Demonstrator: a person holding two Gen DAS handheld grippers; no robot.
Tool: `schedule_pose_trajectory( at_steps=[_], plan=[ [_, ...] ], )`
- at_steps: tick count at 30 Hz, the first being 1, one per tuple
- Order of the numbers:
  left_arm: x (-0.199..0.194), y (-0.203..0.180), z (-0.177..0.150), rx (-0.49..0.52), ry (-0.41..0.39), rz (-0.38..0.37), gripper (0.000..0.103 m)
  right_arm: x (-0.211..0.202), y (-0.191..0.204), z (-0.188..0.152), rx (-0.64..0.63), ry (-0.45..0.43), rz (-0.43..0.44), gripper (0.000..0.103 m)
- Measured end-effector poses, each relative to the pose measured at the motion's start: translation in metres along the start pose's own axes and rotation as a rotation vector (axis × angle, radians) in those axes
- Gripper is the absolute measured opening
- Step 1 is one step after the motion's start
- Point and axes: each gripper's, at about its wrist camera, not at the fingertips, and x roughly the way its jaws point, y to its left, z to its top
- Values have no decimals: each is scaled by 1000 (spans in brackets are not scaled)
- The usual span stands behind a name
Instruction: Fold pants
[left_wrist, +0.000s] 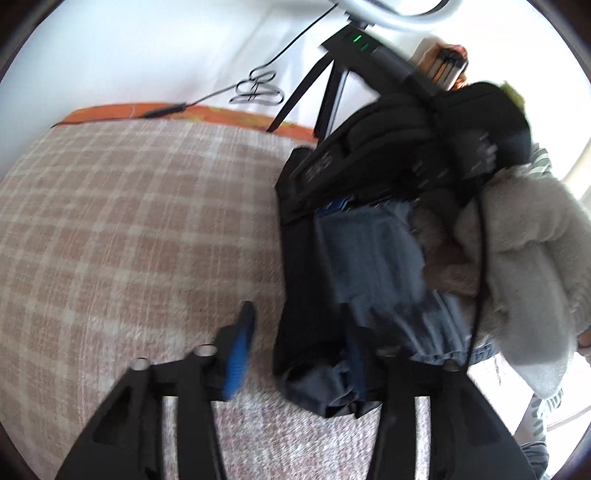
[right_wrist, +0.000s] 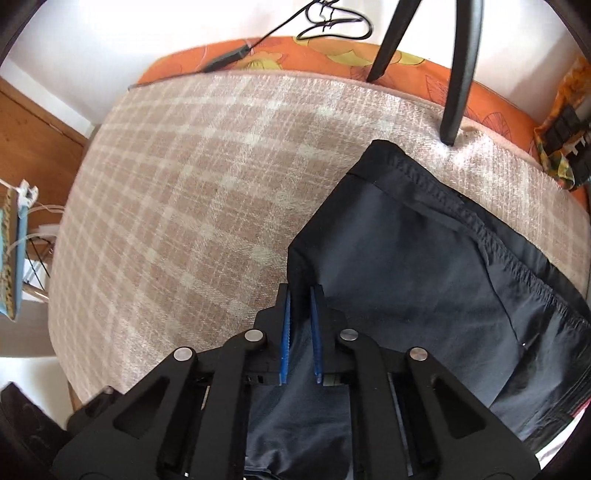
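1. Right wrist view: the right hand-held gripper (right_wrist: 301, 295) points steeply down at dark navy pants (right_wrist: 424, 280) lying on a beige plaid blanket (right_wrist: 177, 192).
2. Its blue pads (right_wrist: 285, 332) are drawn close together, clenched on a fold at the pants' left edge.
3. The pants spread to the right of the jaws, a gathered elastic waistband (right_wrist: 491, 236) running along their far side.
4. An orange patterned sheet (right_wrist: 303, 55) shows beyond the blanket, with black tripod legs (right_wrist: 458, 74) standing on it.
5. Left wrist view: the left hand-held gripper (left_wrist: 295, 354) has its jaws spread apart, released, with the pants' dark edge (left_wrist: 306, 277) between them and one blue pad (left_wrist: 240, 354) clear of the cloth.
6. A person's fleecy grey sleeve (left_wrist: 524, 266) and the other gripper's black body (left_wrist: 406, 147) sit above the pants, blurred.
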Motion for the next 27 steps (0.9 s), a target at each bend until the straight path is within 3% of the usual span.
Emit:
schedule_pose_trajectory(
  at_steps=[5, 6, 7, 10, 18, 27],
  plan=[
    [6, 8, -10, -74, 17, -51, 50, -26, -17, -9, 38, -52, 58, 8],
    [7, 8, -10, -83, 15, -67, 34, -33, -22, -10, 44, -64, 74, 8],
    [7, 6, -10, -80, 11, -104, 25, -38, -25, -11, 49, -73, 83, 7],
    [-2, -7, -10, -34, -28, -116, 9, -59, -32, -14, 63, -114, 118, 7],
    [-40, -70, 5, 139, -119, -153, 5, -137, -73, -36, 94, -241, 201, 6],
    [-37, -148, 10, 303, -111, -206, 4, -192, -135, -86, 161, -358, 196, 6]
  ],
)
